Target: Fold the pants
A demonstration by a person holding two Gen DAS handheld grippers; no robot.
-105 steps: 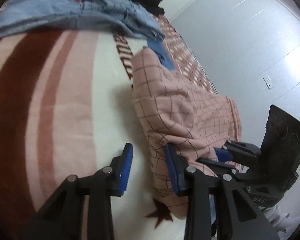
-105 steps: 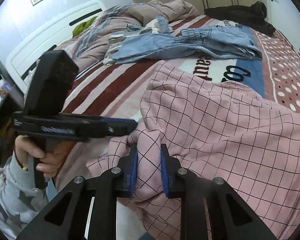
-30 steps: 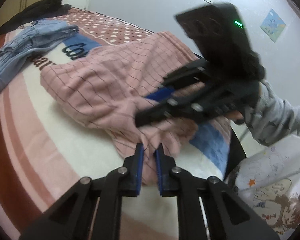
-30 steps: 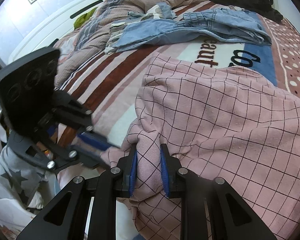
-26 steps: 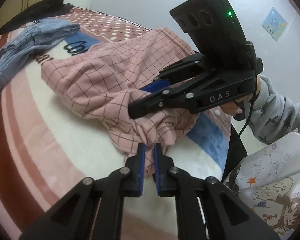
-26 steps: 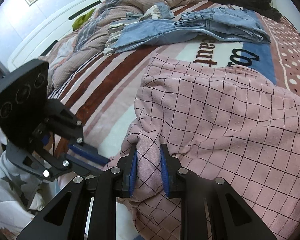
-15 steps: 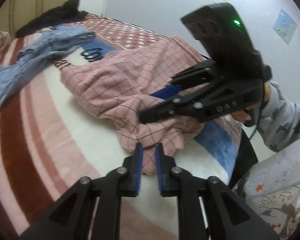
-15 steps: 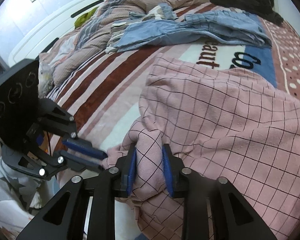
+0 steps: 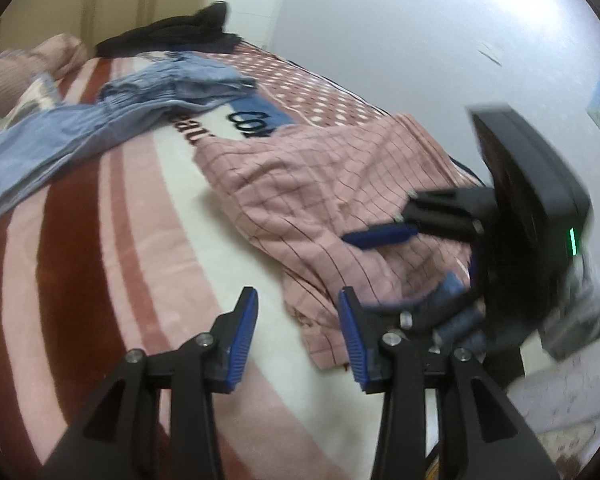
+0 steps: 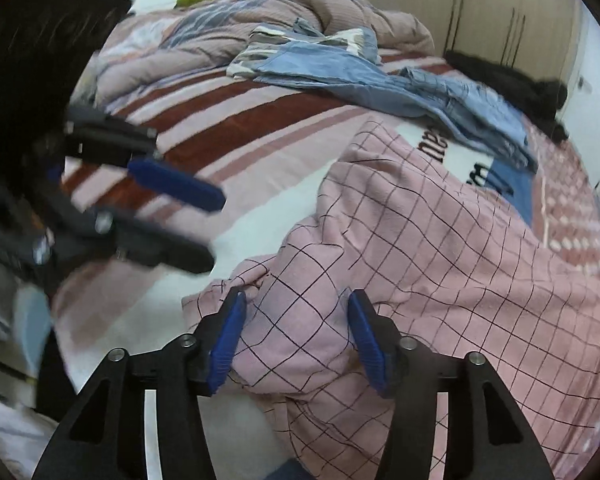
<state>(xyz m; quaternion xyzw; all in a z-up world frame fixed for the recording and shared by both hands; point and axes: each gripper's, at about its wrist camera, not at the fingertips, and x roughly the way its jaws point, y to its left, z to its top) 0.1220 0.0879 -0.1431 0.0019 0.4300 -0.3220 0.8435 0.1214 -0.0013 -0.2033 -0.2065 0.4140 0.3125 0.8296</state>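
Observation:
The pink checked pants lie bunched on the striped bed blanket, near its right edge. They fill the right half of the right wrist view. My left gripper is open and empty, just left of the crumpled near end of the pants. My right gripper is open, its jaws either side of a fold of the pants without pinching it. It also shows in the left wrist view, blurred, over the pants' right end. The left gripper shows in the right wrist view, open, left of the pants.
Blue jeans lie spread across the far part of the bed, also in the right wrist view. A black garment lies at the far corner. A rumpled duvet covers the head end. A grey wall runs along the bed's right side.
Both grippers have opened and let go of the pink pants, which now rest on the blanket. Both views have swung and are blurred by motion.

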